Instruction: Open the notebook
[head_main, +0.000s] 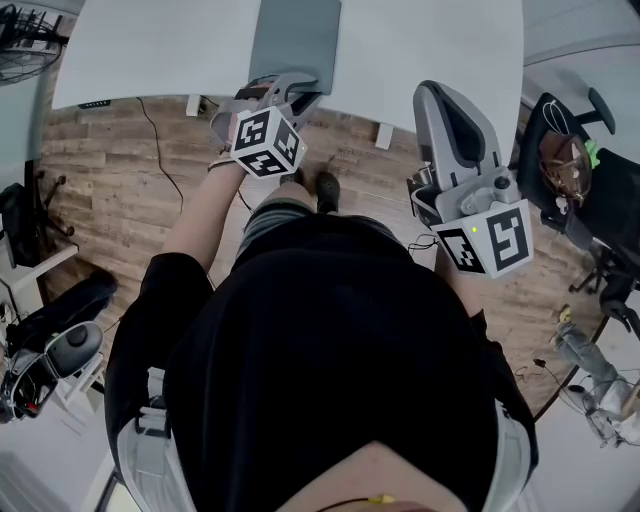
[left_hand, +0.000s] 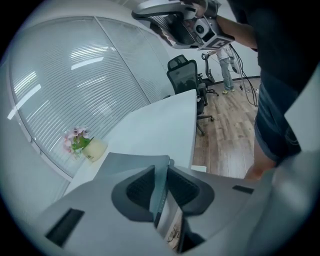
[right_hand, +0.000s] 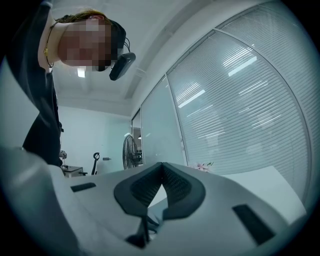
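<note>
Now left gripper fingers clamp the notebook cover; right gripper fingers are together, empty.

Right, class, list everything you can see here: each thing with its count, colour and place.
notebook: one, grey, at the table's near edge
table: one, white, before the person
flower pot: one, pink blooms, on the table by the blinds
office chair: at least one, black, at the table's end
left gripper: one, grey, jaws closed on the notebook's cover
right gripper: one, grey, jaws shut and empty, clear of the table
</note>
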